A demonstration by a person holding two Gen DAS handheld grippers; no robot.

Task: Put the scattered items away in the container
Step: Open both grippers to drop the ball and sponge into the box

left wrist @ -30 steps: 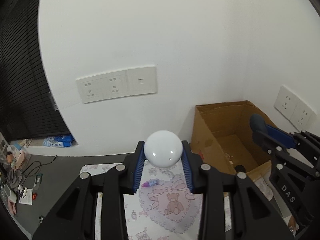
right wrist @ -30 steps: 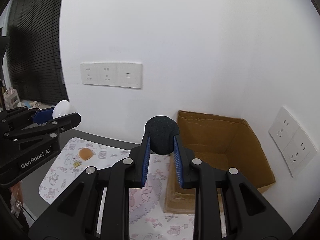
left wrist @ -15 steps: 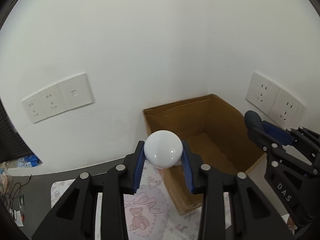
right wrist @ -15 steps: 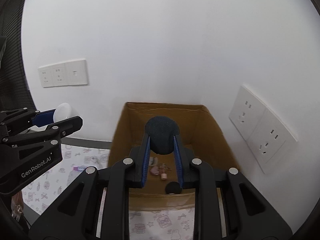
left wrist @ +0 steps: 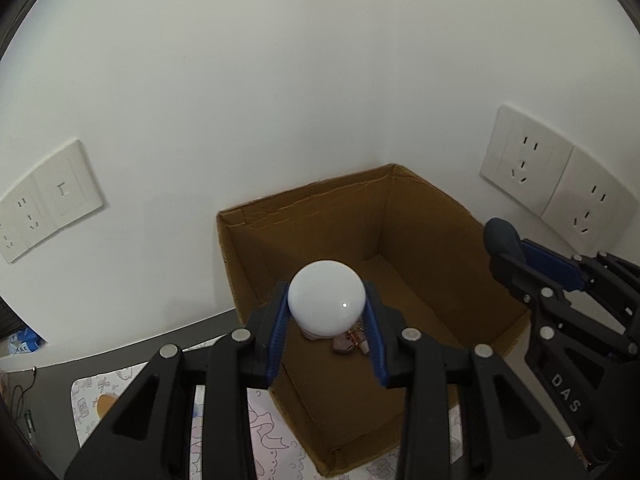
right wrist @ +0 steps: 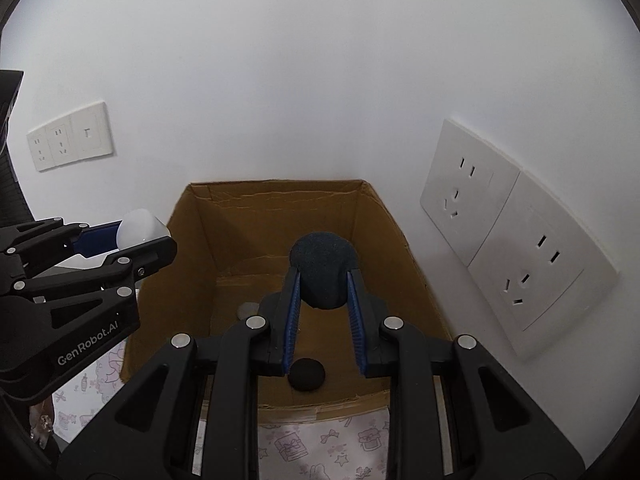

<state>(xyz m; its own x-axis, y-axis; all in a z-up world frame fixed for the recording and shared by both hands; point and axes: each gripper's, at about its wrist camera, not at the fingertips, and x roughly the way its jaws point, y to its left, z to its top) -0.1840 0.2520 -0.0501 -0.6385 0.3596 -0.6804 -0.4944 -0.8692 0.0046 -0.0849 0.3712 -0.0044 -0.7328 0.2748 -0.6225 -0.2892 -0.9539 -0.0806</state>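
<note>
My left gripper (left wrist: 326, 312) is shut on a white light bulb (left wrist: 326, 300) and holds it over the open brown cardboard box (left wrist: 304, 220). My right gripper (right wrist: 323, 280) is shut on a dark foam ball (right wrist: 323, 272) above the same box (right wrist: 276, 188). The left gripper with the bulb (right wrist: 138, 228) shows at the box's left rim in the right wrist view. The right gripper with the foam ball (left wrist: 500, 234) shows at the box's right rim in the left wrist view. On the box floor lie a small black round item (right wrist: 306, 374), a pale disc (right wrist: 247, 309) and small pink items (left wrist: 352, 340).
The box stands in a wall corner on a patterned mat (left wrist: 264, 440). Wall sockets sit on the right wall (right wrist: 516, 256) and the left wall (left wrist: 44, 216). An orange round item (left wrist: 105, 403) lies on the mat at the left. Grey tabletop (left wrist: 100, 360) lies beyond the mat.
Both grippers have moved right and forward from over the mat to over the box, each still holding its item. The box now fills the middle of both views.
</note>
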